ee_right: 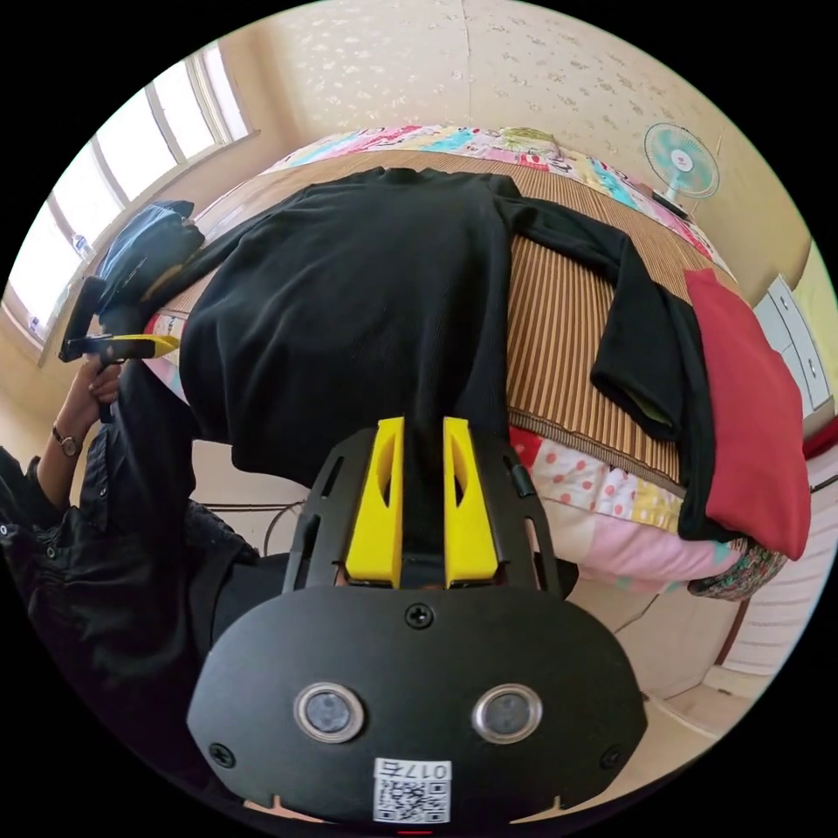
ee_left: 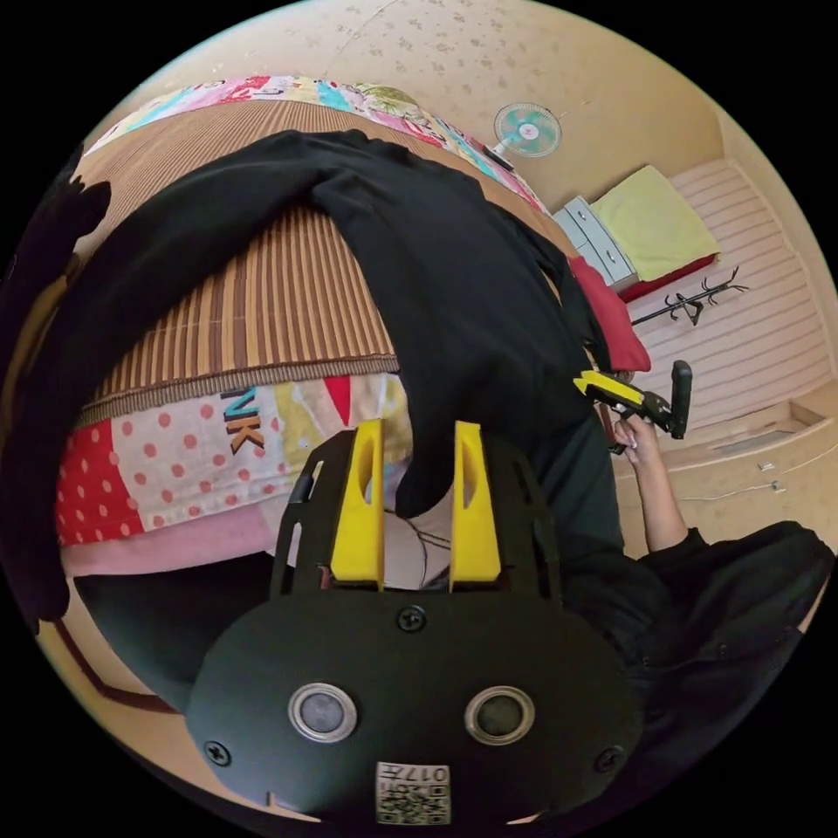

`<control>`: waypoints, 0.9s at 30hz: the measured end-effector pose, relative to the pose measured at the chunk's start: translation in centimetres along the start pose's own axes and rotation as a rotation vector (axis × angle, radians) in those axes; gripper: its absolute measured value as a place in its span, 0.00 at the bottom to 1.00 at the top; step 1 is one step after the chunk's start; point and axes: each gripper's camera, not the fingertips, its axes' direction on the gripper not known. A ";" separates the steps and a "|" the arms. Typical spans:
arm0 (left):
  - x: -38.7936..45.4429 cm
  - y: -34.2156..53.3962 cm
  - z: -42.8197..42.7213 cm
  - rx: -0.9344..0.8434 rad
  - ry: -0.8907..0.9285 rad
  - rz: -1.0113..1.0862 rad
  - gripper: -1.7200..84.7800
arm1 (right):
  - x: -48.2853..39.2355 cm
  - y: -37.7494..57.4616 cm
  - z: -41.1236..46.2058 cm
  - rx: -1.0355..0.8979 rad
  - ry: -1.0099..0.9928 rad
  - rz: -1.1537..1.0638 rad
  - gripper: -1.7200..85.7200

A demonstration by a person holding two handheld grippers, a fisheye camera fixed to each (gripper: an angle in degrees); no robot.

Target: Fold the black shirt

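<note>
Black shirt (ee_right: 367, 288): spread on the bed (ee_right: 559, 323), hem over its near edge.
Left hand-held gripper (ee_left: 419, 502): I pinch a hem corner.
Right hand-held gripper (ee_right: 423, 497): clamped on hem.
Risk: uneven pull, shirt slides off.

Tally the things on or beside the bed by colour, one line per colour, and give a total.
Black: 1, the black shirt
Red: 1, the red cushion
Blue: 1, the blue bundle by the window
Teal: 1, the fan
Total: 4
</note>
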 end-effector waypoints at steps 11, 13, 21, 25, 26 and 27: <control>2.3 -0.1 -0.6 0.078 0.038 0.010 0.07 | 4.6 -4.1 -0.7 -0.033 -0.095 0.291 0.10; 2.6 0.9 -2.2 0.109 0.050 0.028 0.07 | 4.3 -4.1 -1.5 -0.025 -0.090 0.300 0.08; 3.5 3.2 -11.1 0.123 0.025 0.127 0.07 | 2.3 -3.0 -5.8 -0.097 -0.367 0.172 0.05; 5.5 4.8 -11.5 -0.071 -0.105 0.224 0.07 | -0.2 -0.2 -8.4 -0.112 -0.429 0.098 0.05; 5.6 5.3 -10.8 -0.091 -0.142 0.225 0.08 | -1.1 0.6 -8.4 -0.133 -0.406 0.069 0.05; 5.6 5.6 -10.4 -0.086 -0.163 0.222 0.08 | -1.4 0.9 -8.3 -0.146 -0.391 0.056 0.05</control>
